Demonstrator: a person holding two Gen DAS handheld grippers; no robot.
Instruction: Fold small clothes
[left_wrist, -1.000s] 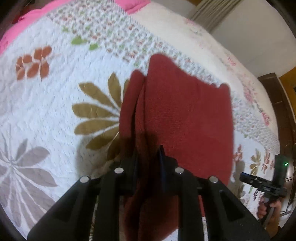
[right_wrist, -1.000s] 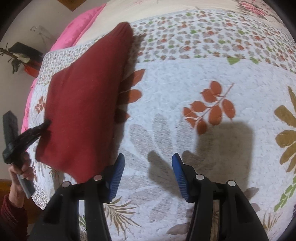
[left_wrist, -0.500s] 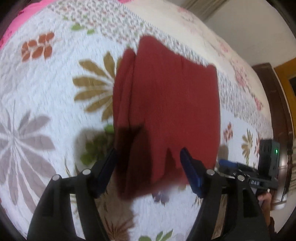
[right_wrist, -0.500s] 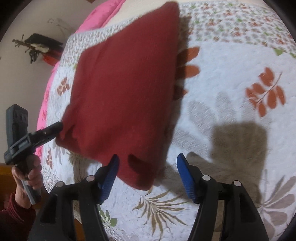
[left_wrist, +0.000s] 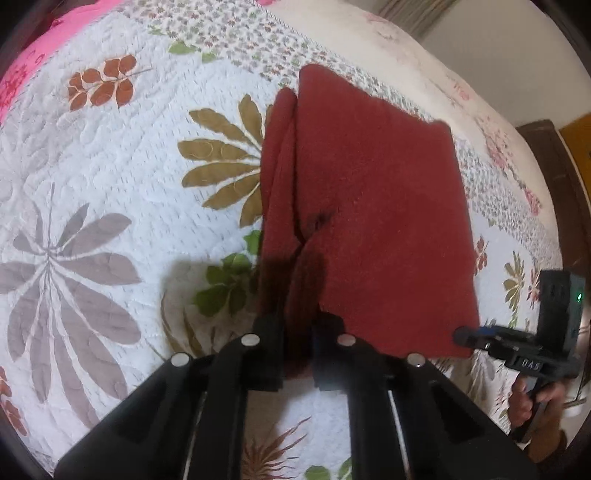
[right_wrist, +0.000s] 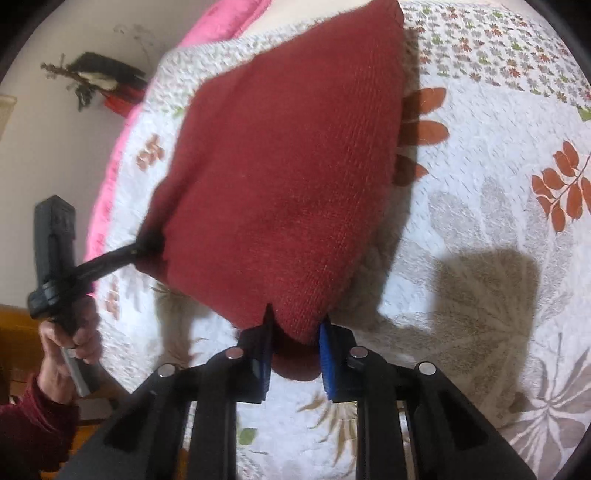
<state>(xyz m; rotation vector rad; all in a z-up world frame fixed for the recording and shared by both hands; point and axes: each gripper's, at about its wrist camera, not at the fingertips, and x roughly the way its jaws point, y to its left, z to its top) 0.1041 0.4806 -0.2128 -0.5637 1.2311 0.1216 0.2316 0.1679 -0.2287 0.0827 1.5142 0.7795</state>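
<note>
Two tools grip the same dark red garment (left_wrist: 376, 206), one at each near corner. Closest in the left wrist view, the left tool (left_wrist: 297, 354) has its fingers drawn together on the garment's near left corner, where several stacked edges bunch between them. In the right wrist view, the right tool (right_wrist: 294, 350) is clamped on the other near corner, its blue pads (right_wrist: 325, 354) pressing the knit from both sides. A hand (right_wrist: 70, 339) holding the left tool's grip shows left of the garment in that view.

Beyond both tools the garment spreads out as a roughly rectangular panel lying on the quilted bedspread (left_wrist: 110, 192). Along its left edge, in the left wrist view, two or three layers lie stacked, so I judge that at least one fold is already made. The panel looks smooth with little wrinkling. The far edge rests toward the small-flower band of the bedspread (left_wrist: 236, 33).

What seems left is a further fold: carrying the held near edge over to the far edge, then releasing and smoothing. Whether the near corners are lifted clear of the bedspread I cannot tell.
</note>
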